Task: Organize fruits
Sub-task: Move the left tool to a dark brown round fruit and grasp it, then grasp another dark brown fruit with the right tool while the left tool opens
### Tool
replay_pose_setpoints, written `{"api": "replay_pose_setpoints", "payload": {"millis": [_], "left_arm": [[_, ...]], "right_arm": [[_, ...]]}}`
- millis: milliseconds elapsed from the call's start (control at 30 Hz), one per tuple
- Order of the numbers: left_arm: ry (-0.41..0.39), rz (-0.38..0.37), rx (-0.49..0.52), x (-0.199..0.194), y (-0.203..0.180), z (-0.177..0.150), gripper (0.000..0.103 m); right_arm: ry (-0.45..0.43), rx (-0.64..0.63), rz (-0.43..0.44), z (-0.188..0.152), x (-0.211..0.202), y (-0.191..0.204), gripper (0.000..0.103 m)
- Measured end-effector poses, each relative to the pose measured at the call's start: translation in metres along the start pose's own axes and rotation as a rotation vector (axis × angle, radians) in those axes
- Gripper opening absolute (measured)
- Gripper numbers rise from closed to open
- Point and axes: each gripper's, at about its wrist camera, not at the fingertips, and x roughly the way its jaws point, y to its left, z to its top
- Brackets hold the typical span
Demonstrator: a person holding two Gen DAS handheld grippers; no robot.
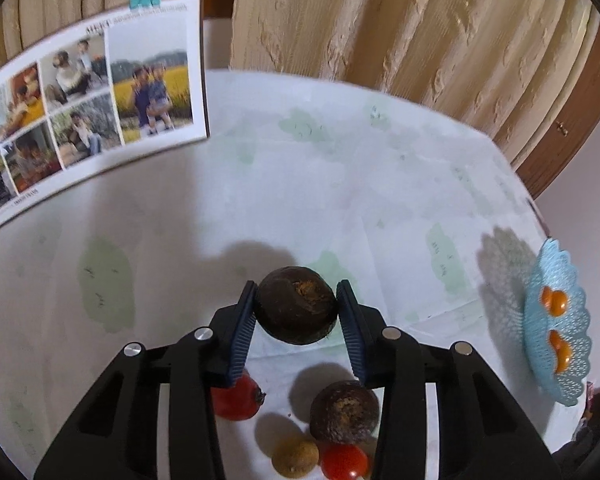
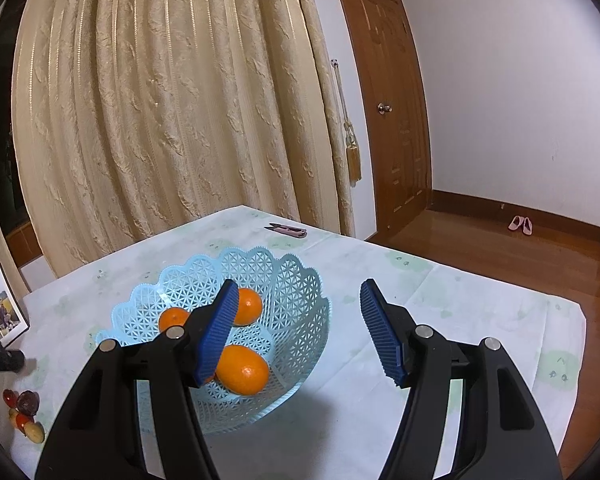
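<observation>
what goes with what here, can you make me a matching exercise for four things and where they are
Things:
1. dark fruit
2. oranges
3. photo board
4. right claw

Places or states:
A. in the blue basket
B. open, holding nothing
C. gripped in the left claw
D. standing at the table's far edge

Pairs: 1-C, 2-A, 3-D, 4-B

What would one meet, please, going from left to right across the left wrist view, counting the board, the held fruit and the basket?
Photo collage board → dark brown fruit held in the left tongs → blue basket holding oranges.
</observation>
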Motion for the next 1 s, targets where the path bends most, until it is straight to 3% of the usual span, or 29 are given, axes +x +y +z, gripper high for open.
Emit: {"api": "replay_pose_setpoints", "payload": {"millis": [233, 433, 567, 667, 733, 1000], "left_arm": [[-0.115, 0.008, -0.010, -0.049, 0.000, 0.011, 0.041], [-0.221, 0.009, -0.017, -0.092, 0.004, 0.015, 0.041], [-0.258, -0.001, -0.025, -0.111, 0.008, 0.018, 0.041], [-0.277, -0.012, -0.036, -0.120, 0.011, 0.019, 0.041], [-0.285, -0.018, -0.043, -0.125, 0.013, 0.018, 0.041], [-0.319, -0.032, -0.055, -0.139, 0.018, 0.021, 0.041]], "right_arm": [[-0.022, -0.087, 0.001, -0.002, -0.009, 0.022, 0.065], [0.037, -0.096, 0.193, 0.002, -0.029, 0.065, 0.065], [0.159, -0.138, 0.382, -0.002, -0.029, 0.111, 0.066], [0.329, -0.160, 0.534, -0.014, -0.016, 0.150, 0.067], [0.418, -0.170, 0.590, -0.023, -0.007, 0.168, 0.067], [0.626, -0.252, 0.664, -0.055, 0.008, 0.242, 0.067]]}}
